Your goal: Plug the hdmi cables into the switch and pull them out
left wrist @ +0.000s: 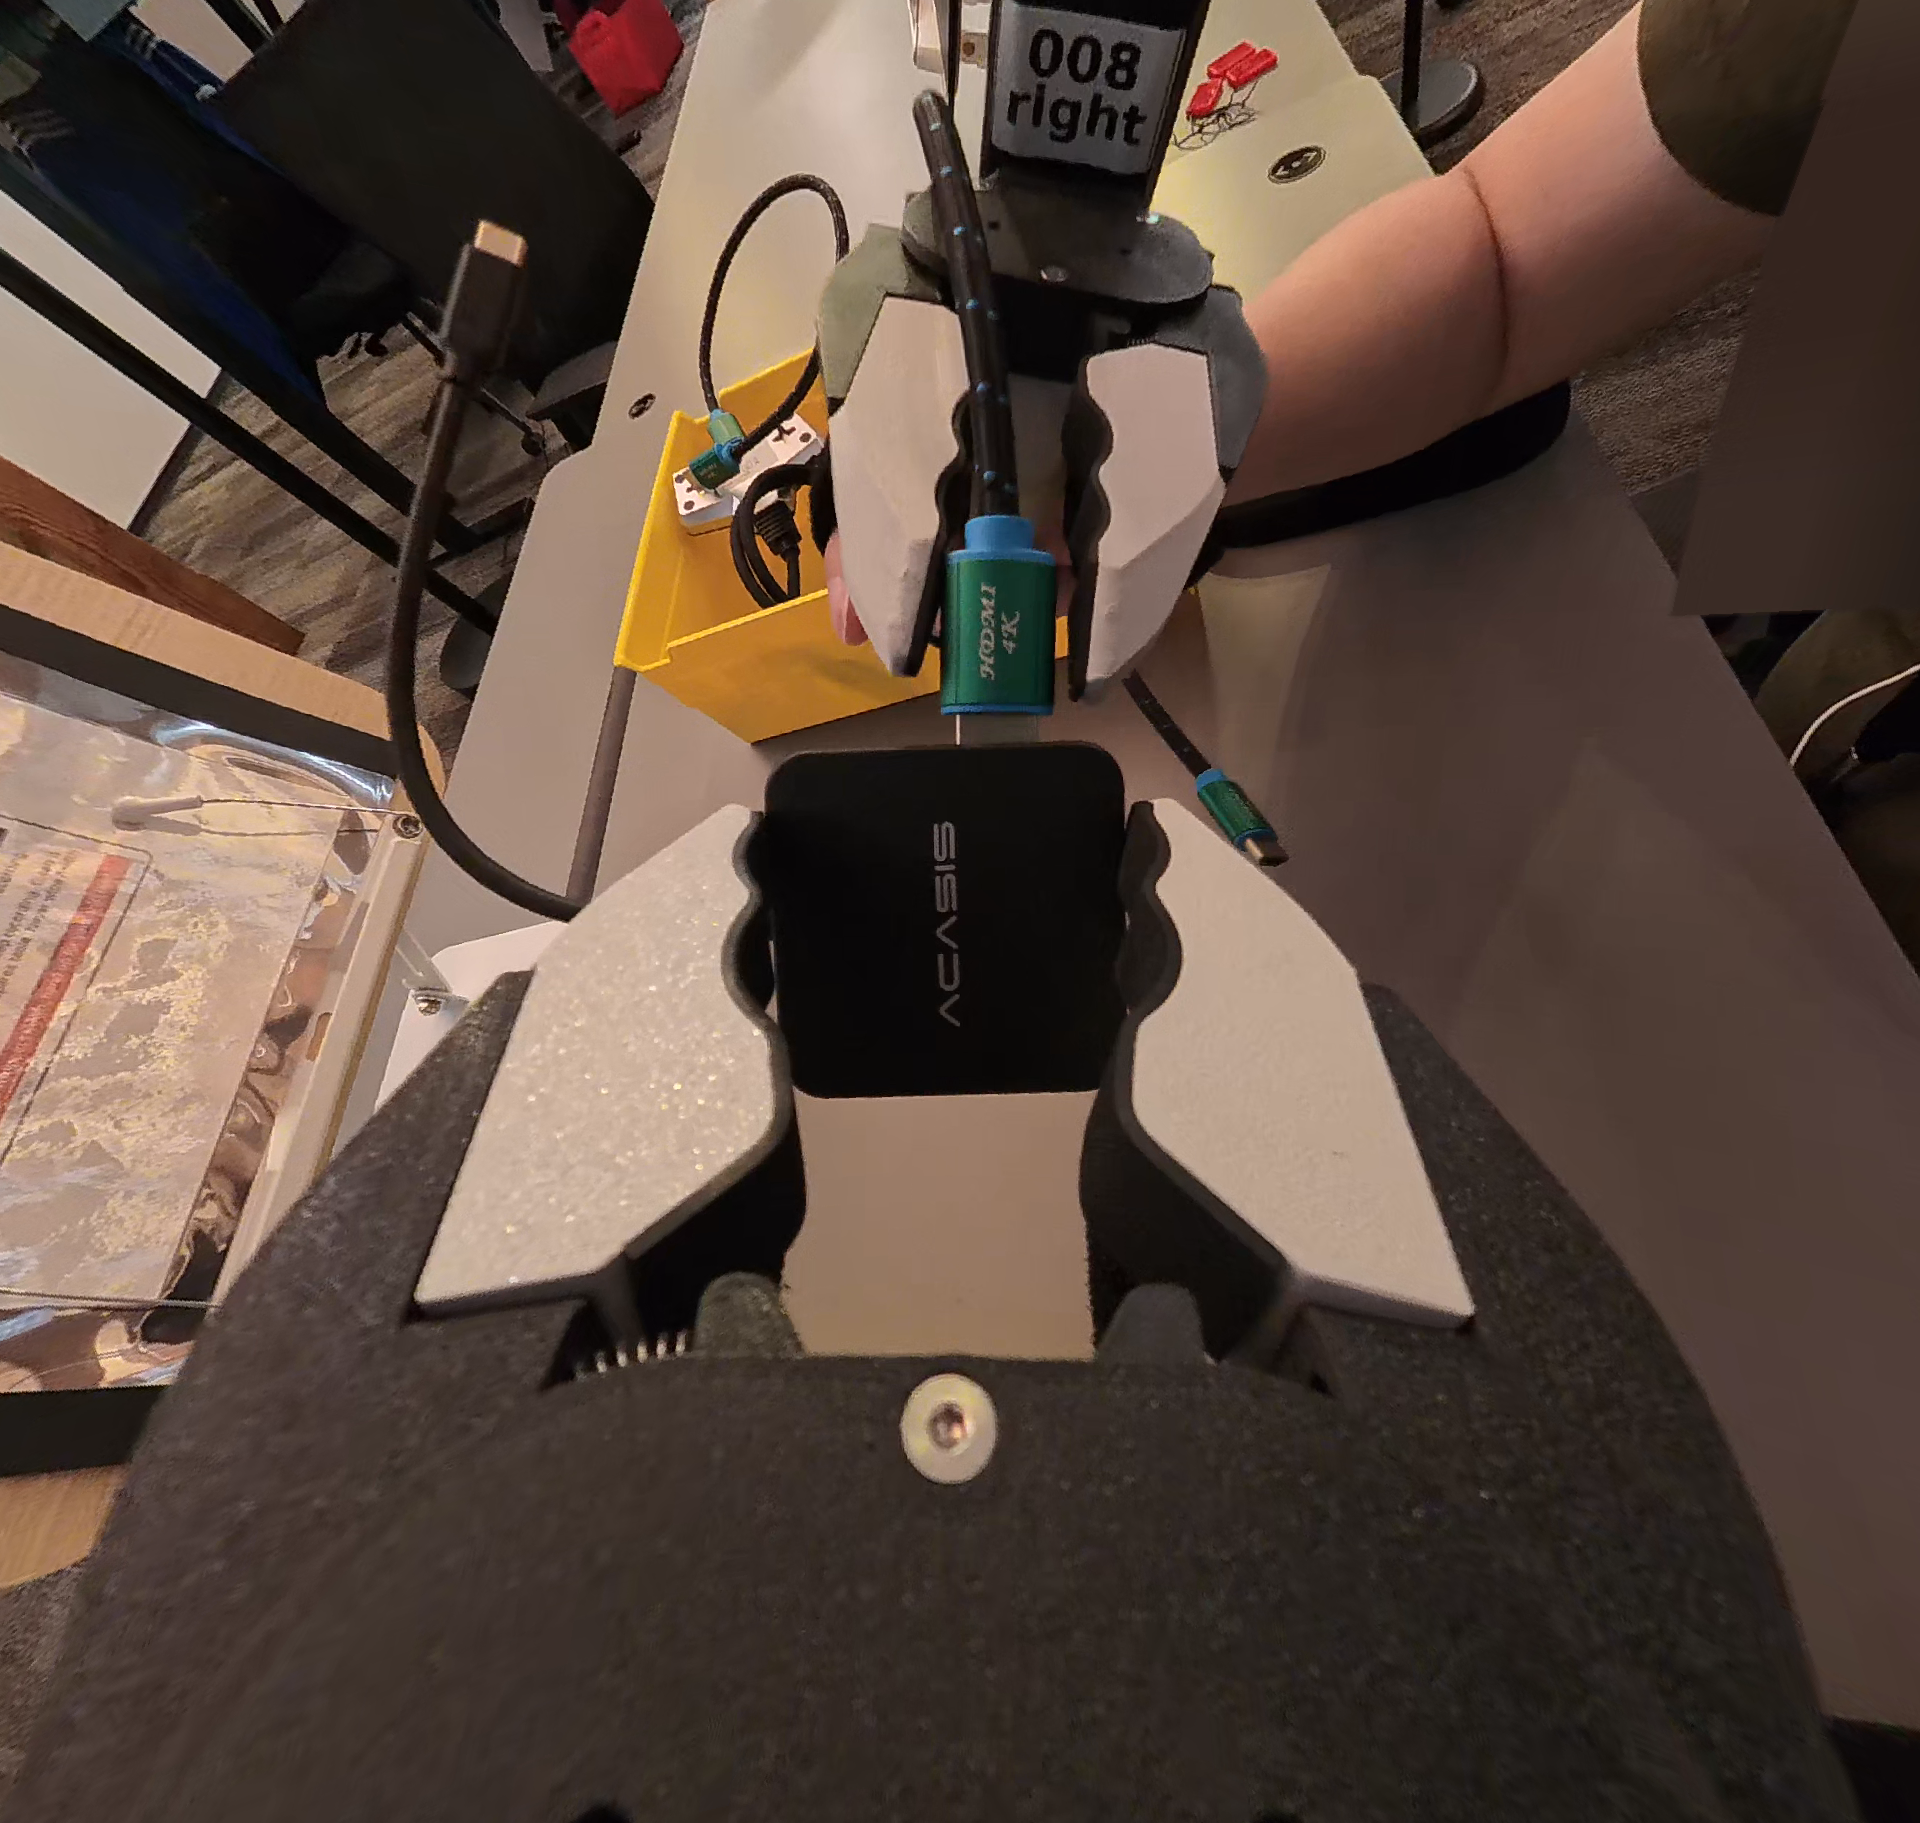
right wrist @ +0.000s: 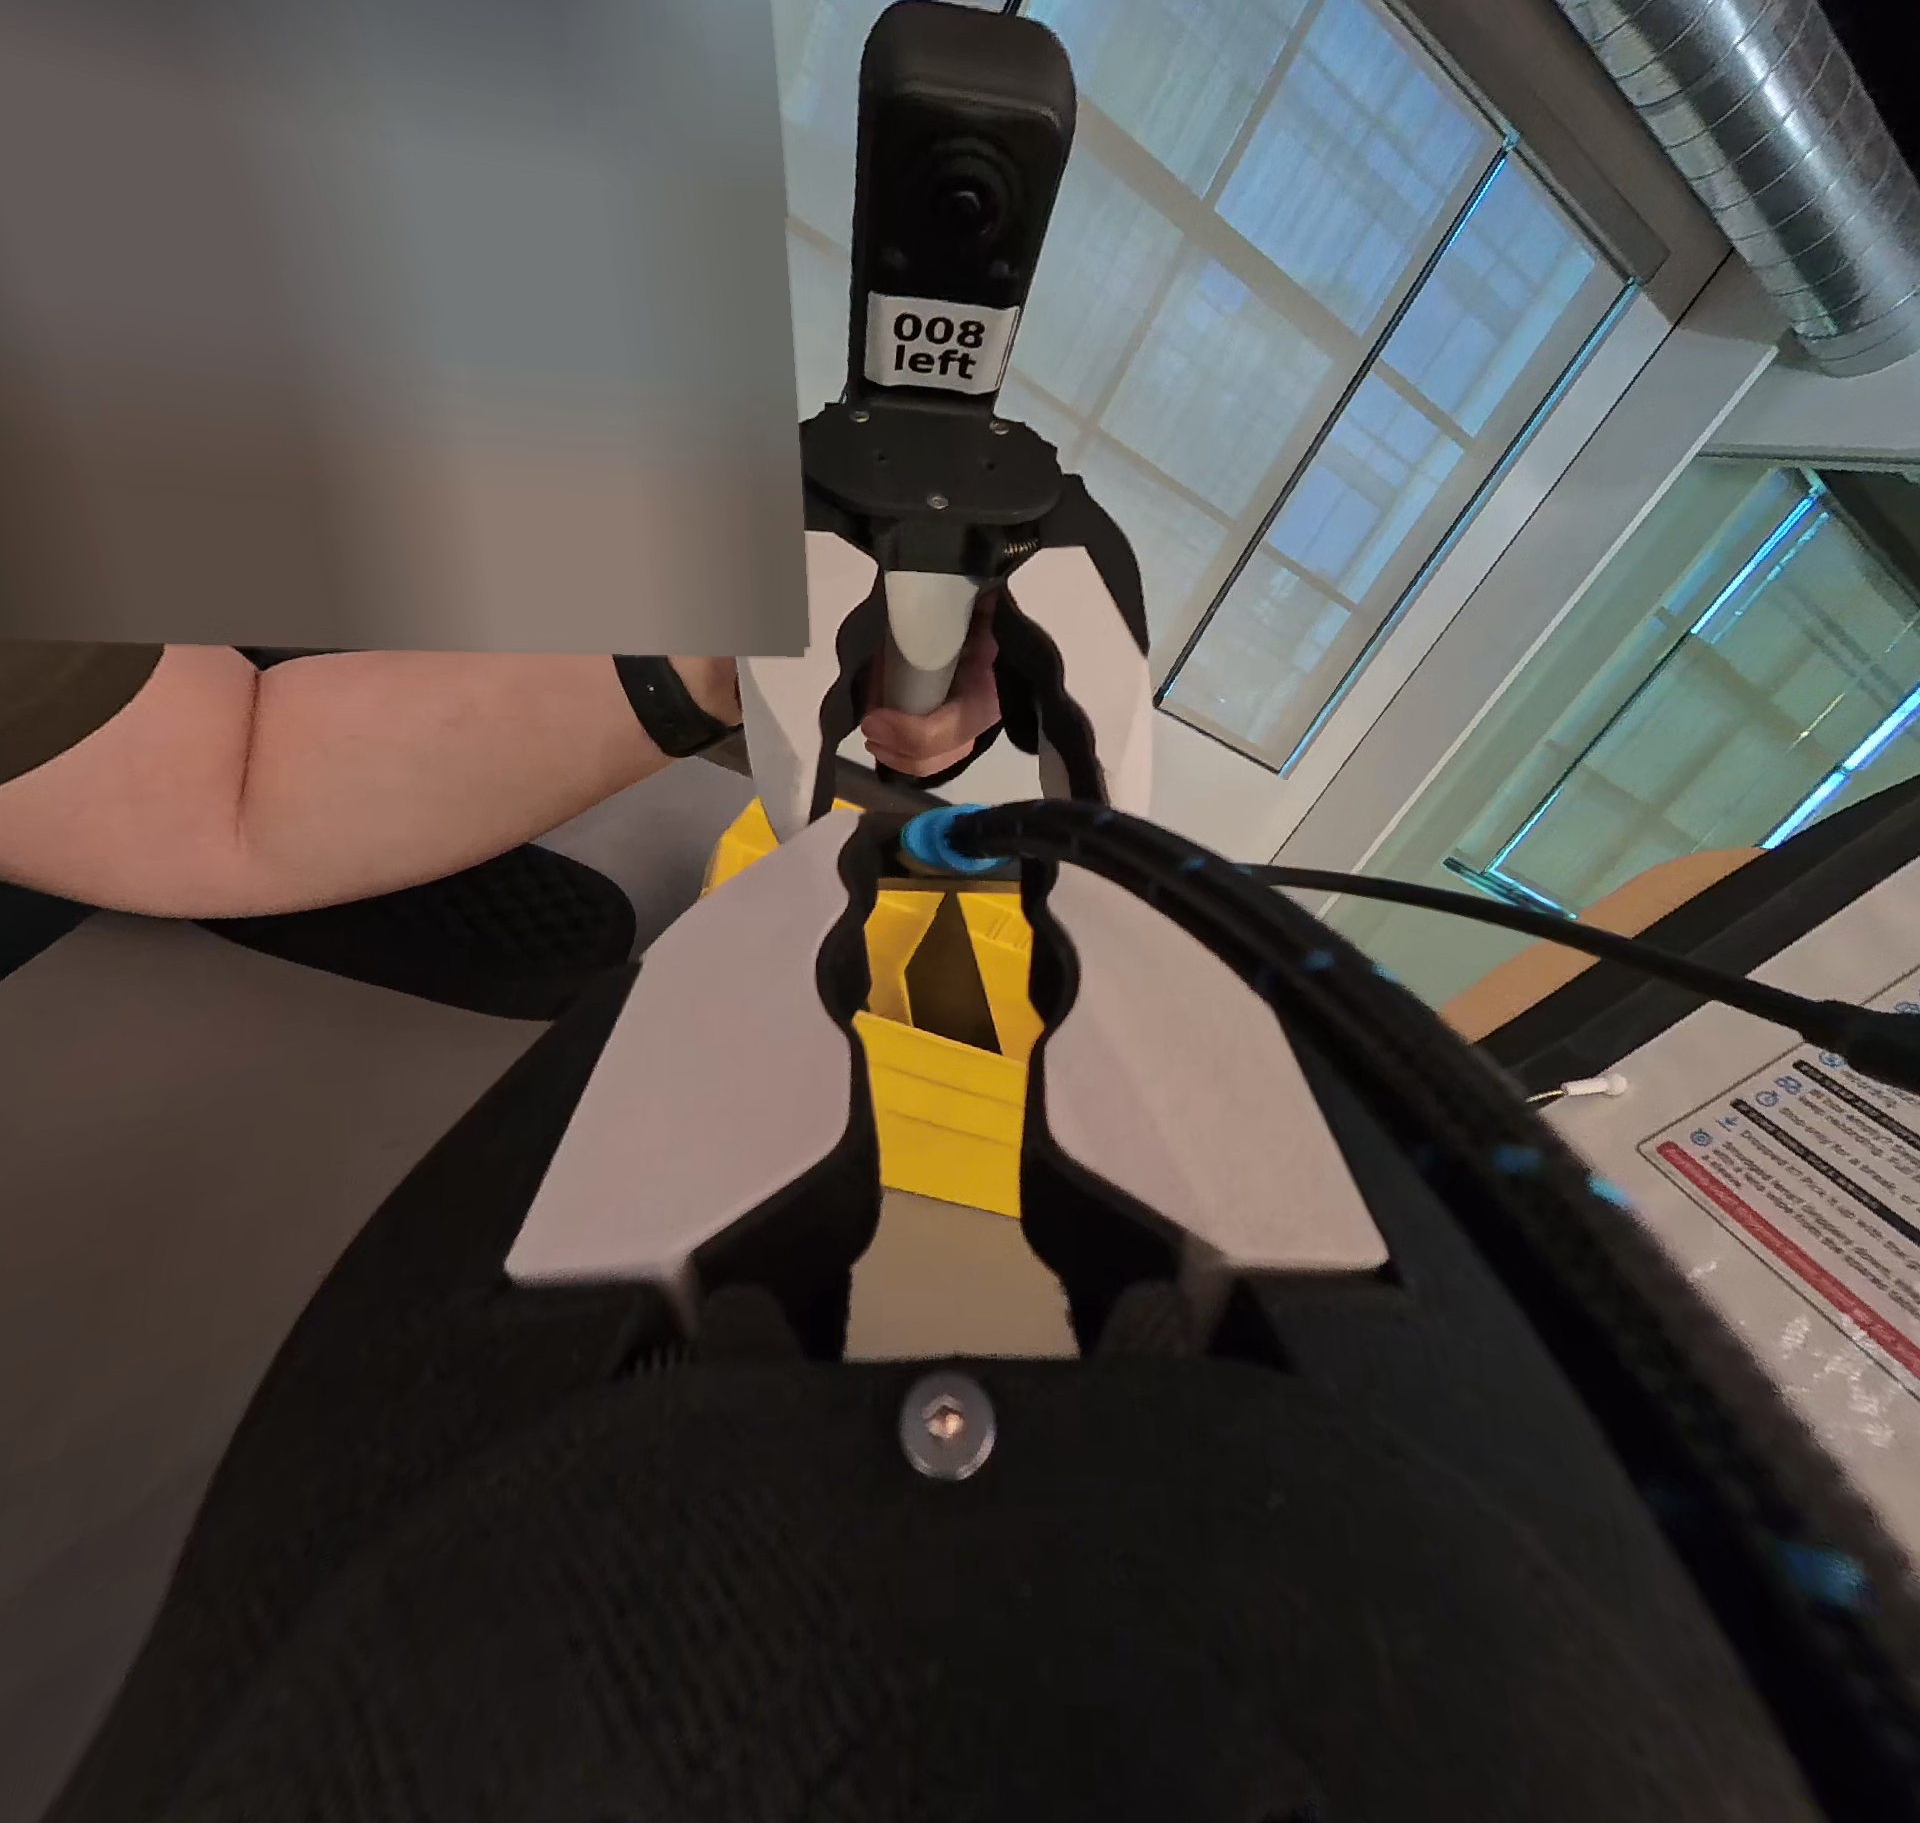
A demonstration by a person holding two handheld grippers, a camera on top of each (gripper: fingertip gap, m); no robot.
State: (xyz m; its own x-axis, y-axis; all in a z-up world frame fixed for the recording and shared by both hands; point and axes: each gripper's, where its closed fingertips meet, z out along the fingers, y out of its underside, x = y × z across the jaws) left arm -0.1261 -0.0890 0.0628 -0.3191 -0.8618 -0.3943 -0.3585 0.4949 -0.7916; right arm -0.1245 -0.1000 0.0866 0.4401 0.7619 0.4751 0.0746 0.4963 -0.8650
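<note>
In the left wrist view my left gripper (left wrist: 945, 828) is shut on a black switch box (left wrist: 945, 942) and holds it flat by its two sides above the table. My right gripper (left wrist: 1003, 661) faces it and is shut on a green HDMI plug (left wrist: 997, 620) with a blue collar. The plug's metal tip (left wrist: 997, 731) meets the switch's far edge, and a short strip of metal still shows. Its black braided cable (left wrist: 971, 319) runs back between the right fingers. In the right wrist view the blue collar (right wrist: 935, 843) sits at my right gripper (right wrist: 945, 848); the switch is hidden.
A yellow bin (left wrist: 727, 661) with cables and adapters stands behind the switch. A black USB-C cable (left wrist: 416, 630) rises at the left. Another green plug (left wrist: 1236, 817) lies on the grey table (left wrist: 1558, 942). A laminated sheet (left wrist: 156, 1046) is at the left, a person's arm (left wrist: 1455, 319) at the right. Both grippers' tips are close together, under 4 cm apart.
</note>
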